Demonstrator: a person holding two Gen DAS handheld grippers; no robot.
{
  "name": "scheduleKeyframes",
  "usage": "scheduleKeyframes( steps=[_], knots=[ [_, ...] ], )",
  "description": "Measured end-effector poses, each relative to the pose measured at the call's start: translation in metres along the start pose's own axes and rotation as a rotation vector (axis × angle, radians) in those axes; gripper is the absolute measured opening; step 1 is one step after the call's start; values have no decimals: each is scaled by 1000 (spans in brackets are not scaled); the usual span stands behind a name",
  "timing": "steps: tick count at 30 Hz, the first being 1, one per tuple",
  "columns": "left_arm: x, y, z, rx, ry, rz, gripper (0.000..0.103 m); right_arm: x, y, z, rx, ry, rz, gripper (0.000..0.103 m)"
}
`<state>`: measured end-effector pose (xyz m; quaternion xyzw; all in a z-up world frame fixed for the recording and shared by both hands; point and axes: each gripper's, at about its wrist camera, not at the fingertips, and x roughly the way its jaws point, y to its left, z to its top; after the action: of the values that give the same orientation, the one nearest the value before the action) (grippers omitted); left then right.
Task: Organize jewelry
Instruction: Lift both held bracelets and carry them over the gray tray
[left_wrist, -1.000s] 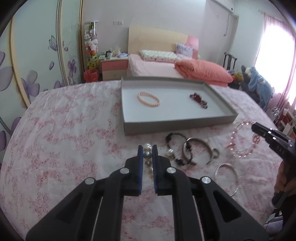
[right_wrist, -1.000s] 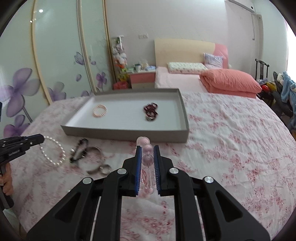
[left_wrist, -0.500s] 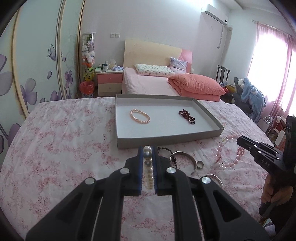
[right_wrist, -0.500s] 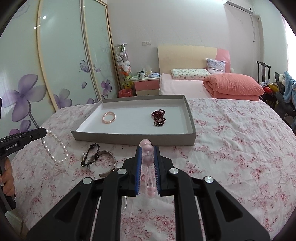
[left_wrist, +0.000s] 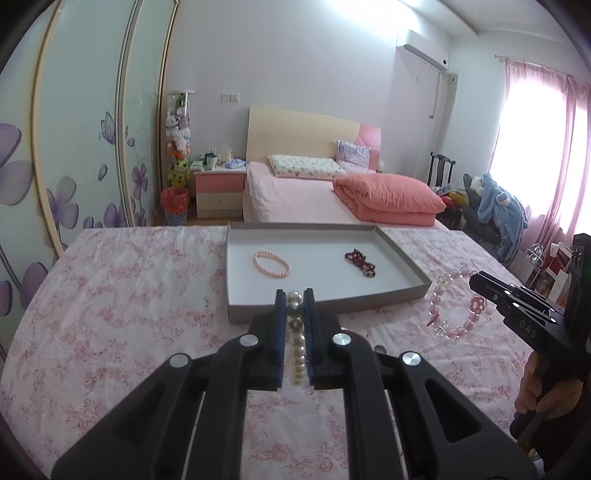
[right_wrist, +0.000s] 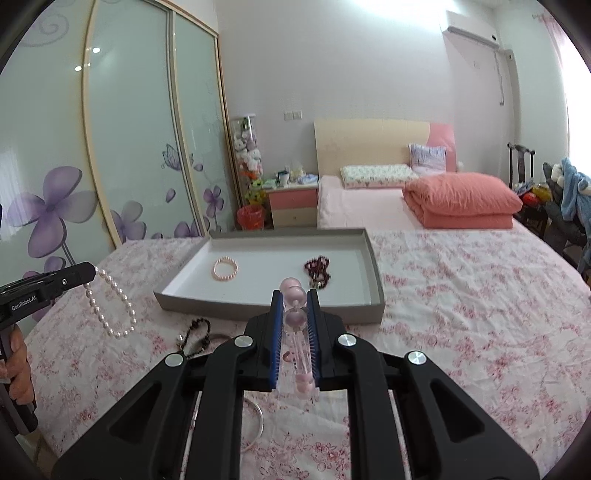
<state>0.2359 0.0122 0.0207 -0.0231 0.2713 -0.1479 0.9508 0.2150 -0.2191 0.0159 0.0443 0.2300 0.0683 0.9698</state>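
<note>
Pearl strand (left_wrist: 296, 334) pinched in L claw (left_wrist: 295, 295), pink-bead bracelet (right_wrist: 295, 317) in R claw (right_wrist: 294, 295), clasps hidden

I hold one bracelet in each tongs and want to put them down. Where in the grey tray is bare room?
In the shallow grey cardboard tray, the floor is bare between the pale pink bead bracelet and the dark red bead strand, also along the right wall. Outside, before the tray's near-left wall, it is crowded: black bead bracelet, silver bangle.

Floral bedspread (right_wrist: 461, 295) carries grey tray (right_wrist: 376, 273), black bead bracelet (right_wrist: 195, 334), silver bangle (right_wrist: 255, 424).
</note>
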Motion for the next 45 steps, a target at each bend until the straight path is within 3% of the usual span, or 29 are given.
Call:
scheduleKeyframes(
  steps=[15, 29, 45],
  knots=[
    [-25, -40, 23, 70, -161, 42, 10, -22, 25, 29, -62, -203, -39, 14],
    [2, -62, 54, 103, -246, 160, 10, -6, 31, 54, -102, -323, -93, 14],
    [85, -47, 86, 55, -199, 172, 10, 70, 11, 71, -59, -264, -110, 14]
  ],
)
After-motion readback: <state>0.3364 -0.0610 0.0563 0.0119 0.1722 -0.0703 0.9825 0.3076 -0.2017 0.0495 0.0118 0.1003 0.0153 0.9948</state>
